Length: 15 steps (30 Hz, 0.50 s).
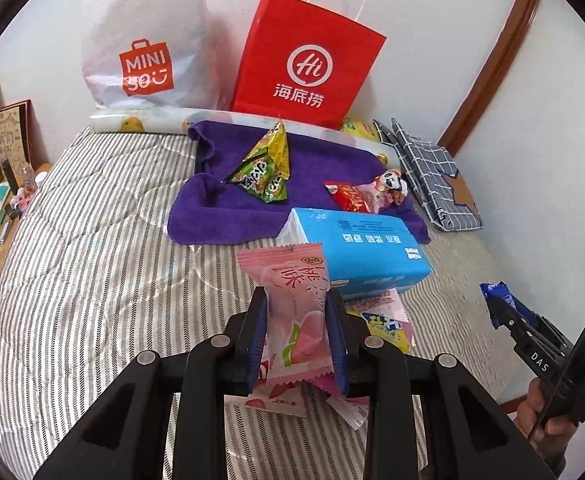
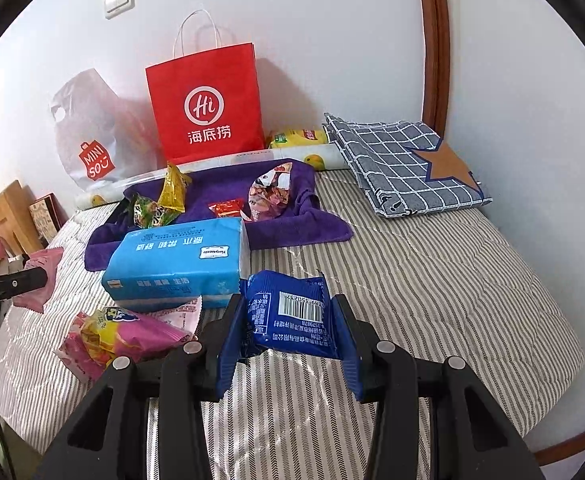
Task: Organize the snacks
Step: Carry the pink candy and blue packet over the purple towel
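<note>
Left wrist: left gripper [image 1: 296, 320] clamped tight on pink snack packet [image 1: 294, 312] above the bed's near edge; right wrist: right gripper [image 2: 288, 328] pinching blue snack packet [image 2: 292, 312], both mid-carry, next probably drop onto purple towel [image 2: 292, 228].

Light: bright, even, soft daylight; its source seems to lie off frame
Shadows: faint grey ones on the white wall [image 2: 332, 40] behind the red paper bag [image 2: 206, 104]
Glare: mild sheen on the clear plastic cover [image 1: 180, 264]
Distortion: strong fisheye bending; black vignette at corners
Focus: centre sharp; edges softly blurred
</note>
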### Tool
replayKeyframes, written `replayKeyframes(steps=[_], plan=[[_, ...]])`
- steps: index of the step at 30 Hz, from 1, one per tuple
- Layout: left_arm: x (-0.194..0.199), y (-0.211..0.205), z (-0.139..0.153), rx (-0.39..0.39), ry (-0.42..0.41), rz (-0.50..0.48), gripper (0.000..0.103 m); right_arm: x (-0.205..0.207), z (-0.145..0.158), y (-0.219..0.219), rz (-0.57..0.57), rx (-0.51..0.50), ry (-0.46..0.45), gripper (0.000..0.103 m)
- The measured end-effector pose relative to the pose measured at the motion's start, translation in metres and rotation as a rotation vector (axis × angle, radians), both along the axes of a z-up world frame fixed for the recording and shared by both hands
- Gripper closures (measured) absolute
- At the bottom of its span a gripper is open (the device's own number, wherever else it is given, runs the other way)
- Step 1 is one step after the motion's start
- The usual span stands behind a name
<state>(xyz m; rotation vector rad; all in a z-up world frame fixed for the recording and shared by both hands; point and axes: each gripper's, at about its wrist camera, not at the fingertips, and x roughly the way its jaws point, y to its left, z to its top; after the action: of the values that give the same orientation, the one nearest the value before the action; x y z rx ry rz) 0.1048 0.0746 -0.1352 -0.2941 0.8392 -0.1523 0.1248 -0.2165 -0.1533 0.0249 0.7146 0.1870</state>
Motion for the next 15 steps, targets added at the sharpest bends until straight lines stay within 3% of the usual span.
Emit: replayKeyframes(steps=[15], plan=[[0.008,-0.008,0.008,-0.017,-0.015,-0.025,0.074,0.007,0.013,0.004,0.007,0.006,-0.026,0.062]])
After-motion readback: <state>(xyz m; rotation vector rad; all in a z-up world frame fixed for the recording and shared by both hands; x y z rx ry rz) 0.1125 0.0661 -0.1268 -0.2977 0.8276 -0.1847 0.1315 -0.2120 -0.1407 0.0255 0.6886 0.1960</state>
